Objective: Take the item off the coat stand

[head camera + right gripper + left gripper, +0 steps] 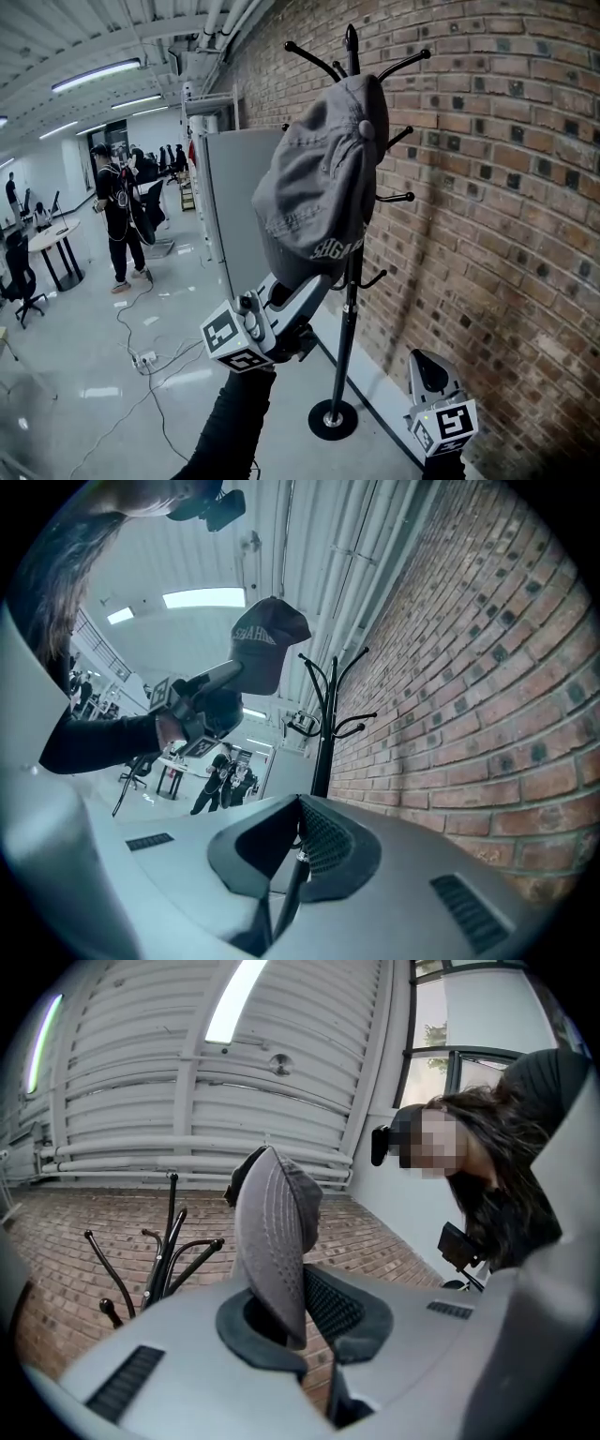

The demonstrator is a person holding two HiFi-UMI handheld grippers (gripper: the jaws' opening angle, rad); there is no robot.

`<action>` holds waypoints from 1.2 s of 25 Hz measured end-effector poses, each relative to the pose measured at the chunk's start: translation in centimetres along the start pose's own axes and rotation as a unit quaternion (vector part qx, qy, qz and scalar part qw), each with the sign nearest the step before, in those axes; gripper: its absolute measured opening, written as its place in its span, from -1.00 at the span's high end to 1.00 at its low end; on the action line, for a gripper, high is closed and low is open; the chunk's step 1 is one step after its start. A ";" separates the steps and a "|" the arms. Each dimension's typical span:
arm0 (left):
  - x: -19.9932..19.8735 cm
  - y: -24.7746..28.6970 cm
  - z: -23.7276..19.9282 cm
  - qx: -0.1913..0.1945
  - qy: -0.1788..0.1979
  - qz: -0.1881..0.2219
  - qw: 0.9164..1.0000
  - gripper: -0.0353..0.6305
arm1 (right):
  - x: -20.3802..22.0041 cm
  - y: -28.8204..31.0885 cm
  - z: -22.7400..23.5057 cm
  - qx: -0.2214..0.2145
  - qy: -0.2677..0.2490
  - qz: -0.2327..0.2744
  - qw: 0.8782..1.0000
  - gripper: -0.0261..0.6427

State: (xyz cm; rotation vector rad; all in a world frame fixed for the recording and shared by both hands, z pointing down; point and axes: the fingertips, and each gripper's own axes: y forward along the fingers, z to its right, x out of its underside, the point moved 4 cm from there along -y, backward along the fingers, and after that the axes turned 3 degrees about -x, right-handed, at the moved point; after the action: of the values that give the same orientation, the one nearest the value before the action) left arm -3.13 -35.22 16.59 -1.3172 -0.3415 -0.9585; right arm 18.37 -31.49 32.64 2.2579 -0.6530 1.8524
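Observation:
A grey baseball cap (pixel 319 183) hangs from my left gripper (pixel 312 286), which is shut on the cap's brim. In the head view the cap covers the upper part of the black coat stand (pixel 348 309). In the left gripper view the brim (pixel 272 1241) stands on edge between the jaws of the left gripper (pixel 300 1326), and the stand's hooks (pixel 169 1241) lie off to the left, apart from it. The right gripper view shows the cap (pixel 267 647) held left of the stand (pixel 328 714), clear of its hooks. My right gripper (pixel 429 361) is low by the wall, shut on nothing (pixel 298 841).
A brick wall (pixel 506 206) runs close behind the stand. The stand's round base (pixel 333 419) sits on the floor. A grey partition panel (pixel 234 206) stands behind the cap. People (pixel 120 220), a round table (pixel 56 239) and floor cables (pixel 141 356) are at the left.

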 end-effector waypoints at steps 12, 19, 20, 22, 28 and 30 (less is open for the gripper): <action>1.3 -5.3 2.1 -0.055 -0.013 -0.020 0.998 0.82 | 0.2 0.7 -2.0 -0.041 0.007 0.002 0.999 0.89; 2.2 -7.5 4.0 -0.091 -0.031 -0.034 0.995 0.82 | -0.1 0.5 -3.2 -0.063 0.012 0.006 0.998 0.89; 2.5 -7.8 4.5 -0.096 -0.035 -0.038 0.994 0.82 | 0.0 0.4 -3.4 -0.065 0.014 0.005 0.998 0.89; 3.1 -8.6 5.3 -0.107 -0.042 -0.047 0.992 0.82 | 0.0 0.2 -3.8 -0.070 0.015 0.007 0.997 0.89; 5.3 -10.1 7.8 -0.145 -0.052 -0.091 0.984 0.82 | -0.2 -0.5 -4.5 -0.079 0.023 0.012 0.997 0.89; 6.0 -10.2 8.7 -0.149 -0.053 -0.104 0.982 0.82 | -0.2 -0.9 -4.7 -0.082 0.026 0.012 0.996 0.89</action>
State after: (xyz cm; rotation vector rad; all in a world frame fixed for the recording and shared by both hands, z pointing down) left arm -4.65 -29.11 29.87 -1.6331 -0.4372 -1.1489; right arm 14.47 -28.84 33.67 2.1025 -0.7961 1.7900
